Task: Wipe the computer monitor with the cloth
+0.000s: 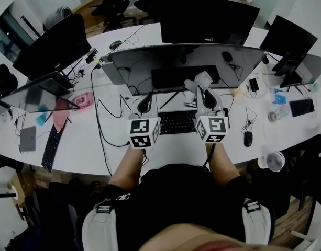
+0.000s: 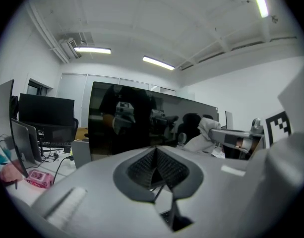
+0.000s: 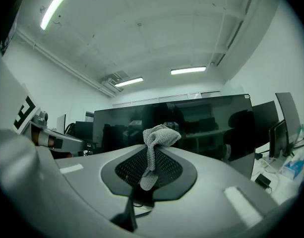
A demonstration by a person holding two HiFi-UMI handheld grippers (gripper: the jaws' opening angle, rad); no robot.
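No readable words, brands or numbers in view. My left cube (image 1: pixel 144 132) and right cube (image 1: pixel 212 128), at 6 o'clock from monitor (image 1: pixel 165 59), bear only black-and-white square markers; white logo (image 1: pixel 122 196) on my shorts (image 1: pixel 170 192) illegible.

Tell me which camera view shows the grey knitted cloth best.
The right gripper view: the grey knitted cloth sits centre frame, pinched between closed jaws, weave visible. The head view shows it small and pale; the left gripper view gives only a bunched side glimpse.
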